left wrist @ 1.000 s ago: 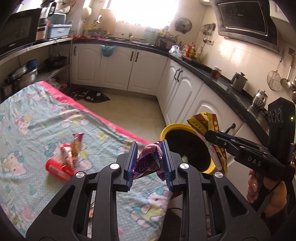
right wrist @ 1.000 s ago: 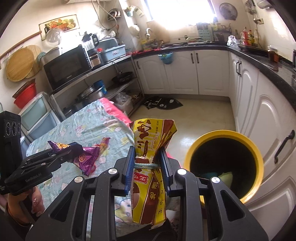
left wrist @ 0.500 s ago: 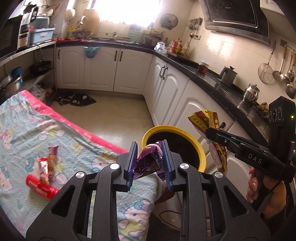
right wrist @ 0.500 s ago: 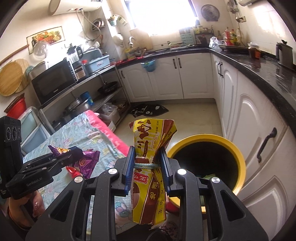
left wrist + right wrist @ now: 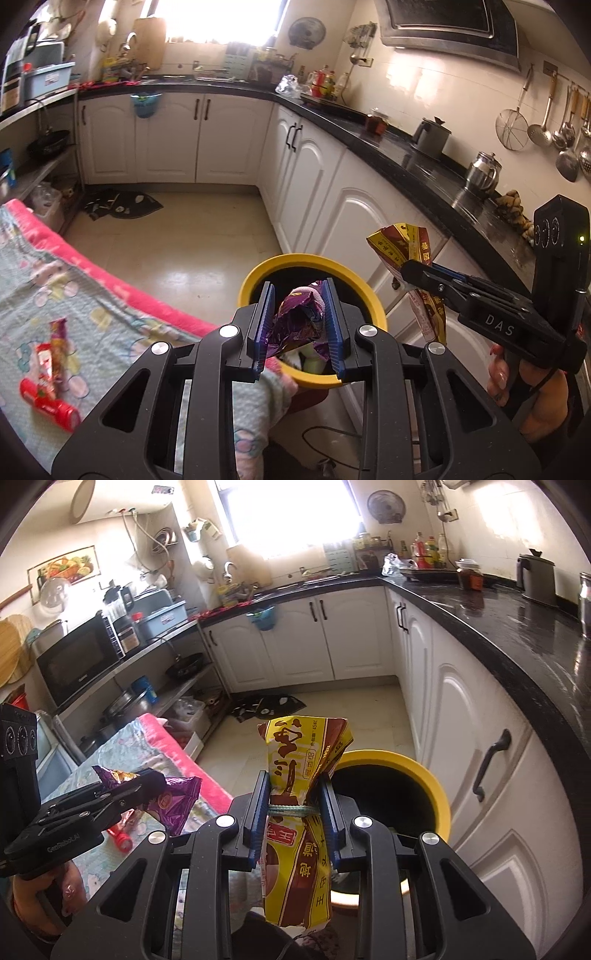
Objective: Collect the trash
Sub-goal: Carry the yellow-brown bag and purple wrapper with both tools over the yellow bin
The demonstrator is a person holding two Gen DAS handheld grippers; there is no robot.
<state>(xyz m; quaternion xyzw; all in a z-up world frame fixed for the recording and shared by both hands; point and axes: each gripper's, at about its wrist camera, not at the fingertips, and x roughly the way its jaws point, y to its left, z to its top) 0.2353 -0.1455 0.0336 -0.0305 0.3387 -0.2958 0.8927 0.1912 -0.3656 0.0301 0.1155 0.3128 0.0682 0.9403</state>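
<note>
Both grippers clamp trash: left gripper (image 5: 298,325) pinches a crumpled purple wrapper (image 5: 295,322), right gripper (image 5: 294,814) a yellow snack bag (image 5: 301,771). Just ahead stands the yellow-rimmed bin (image 5: 376,306), beside white cabinets (image 5: 373,206); red wrappers (image 5: 50,373) lie on the patterned tablecloth (image 5: 110,306).

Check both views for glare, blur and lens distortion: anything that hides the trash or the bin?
Left wrist: window blown out, counter bowed, purple wrapper and bin sharp. Right wrist: same window glare, dark corners, yellow packet readable.
</note>
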